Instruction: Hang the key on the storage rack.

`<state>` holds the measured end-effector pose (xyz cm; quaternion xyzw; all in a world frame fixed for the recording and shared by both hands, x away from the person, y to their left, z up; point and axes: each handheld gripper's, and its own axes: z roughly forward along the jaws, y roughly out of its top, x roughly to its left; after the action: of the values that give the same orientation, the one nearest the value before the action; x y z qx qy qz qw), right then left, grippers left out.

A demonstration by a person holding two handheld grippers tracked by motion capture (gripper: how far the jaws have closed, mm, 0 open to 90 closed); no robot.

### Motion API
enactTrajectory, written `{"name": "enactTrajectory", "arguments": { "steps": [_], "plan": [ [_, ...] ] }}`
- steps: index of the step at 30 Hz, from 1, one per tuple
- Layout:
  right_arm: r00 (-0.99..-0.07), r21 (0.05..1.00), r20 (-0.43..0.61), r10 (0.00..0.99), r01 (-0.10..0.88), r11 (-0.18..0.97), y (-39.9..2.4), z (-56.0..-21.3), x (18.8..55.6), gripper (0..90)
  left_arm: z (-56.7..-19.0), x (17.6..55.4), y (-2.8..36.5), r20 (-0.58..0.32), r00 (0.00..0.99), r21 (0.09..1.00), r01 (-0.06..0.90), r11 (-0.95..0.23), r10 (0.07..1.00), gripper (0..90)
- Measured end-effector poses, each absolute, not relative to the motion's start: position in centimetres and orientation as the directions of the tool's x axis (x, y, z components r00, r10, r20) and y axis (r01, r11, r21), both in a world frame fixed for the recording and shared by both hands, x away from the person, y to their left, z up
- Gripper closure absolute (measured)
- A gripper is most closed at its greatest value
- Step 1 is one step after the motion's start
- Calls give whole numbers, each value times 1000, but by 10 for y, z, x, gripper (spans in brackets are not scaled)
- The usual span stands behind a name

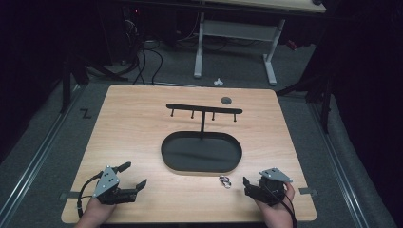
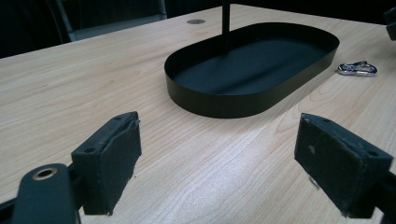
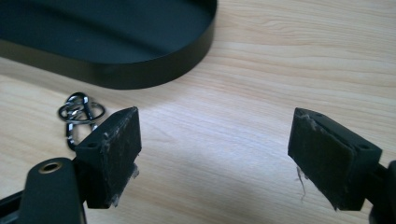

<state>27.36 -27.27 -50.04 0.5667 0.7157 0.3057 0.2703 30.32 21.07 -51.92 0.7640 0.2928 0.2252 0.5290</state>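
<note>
Sitting mid-bench (image 1: 142, 118), black oval tray (image 1: 167, 151) holding nothing but the foot of a thin T-shaped hook stand (image 1: 203, 110). Leaving wide bare wood on both sides and along the near edge. Lying on the wood just off the tray's near right rim, small silvery metal clasp (image 1: 225, 181) of linked shiny loops. Hovering just right of the clasp, right tool (image 1: 247, 184) spread wide, gripping nothing. Resting near the front left corner, left tool (image 1: 134, 176) likewise spread, gripping nothing.
</note>
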Motion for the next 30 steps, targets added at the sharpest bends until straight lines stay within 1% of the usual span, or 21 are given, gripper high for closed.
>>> {"name": "enactTrajectory", "arguments": {
  "steps": [3,4,10,13,16,17,20,22,24,25,26,30],
  "plan": [
    [-233,740,-45,972,646,189,-269,-500,273,169,-519,303,211,35,727,942,206,-266,686,151],
    [-253,731,-64,965,647,218,-267,-499,274,161,-519,303,211,33,725,943,206,-262,688,152],
    [-275,727,-68,959,645,236,-262,-498,273,166,-518,302,215,25,710,958,183,-219,703,151],
    [-254,732,-39,966,651,201,-264,-495,273,233,-517,302,217,17,701,964,177,-197,713,151],
    [-245,729,-29,969,658,188,-265,-494,273,239,-517,302,218,8,697,965,182,-188,717,151],
    [-256,724,-12,967,664,185,-266,-492,274,242,-517,303,218,6,695,963,189,-190,719,151],
    [-269,716,-12,963,670,196,-266,-492,274,242,-517,303,217,7,699,961,193,-198,715,151],
    [-291,699,-12,957,681,216,-266,-492,273,230,-518,303,216,18,708,955,197,-221,706,151],
    [-291,698,-8,957,684,214,-267,-492,273,230,-518,303,212,35,728,943,202,-263,685,151],
    [-296,697,-3,955,684,214,-267,-492,273,232,-518,303,211,44,737,941,197,-276,675,152],
    [-309,696,1,951,683,221,-265,-491,274,253,-519,302,210,51,741,939,193,-284,670,152],
    [-329,696,2,944,678,235,-261,-489,277,254,-519,302,211,46,733,938,201,-281,679,152]
  ]
}}
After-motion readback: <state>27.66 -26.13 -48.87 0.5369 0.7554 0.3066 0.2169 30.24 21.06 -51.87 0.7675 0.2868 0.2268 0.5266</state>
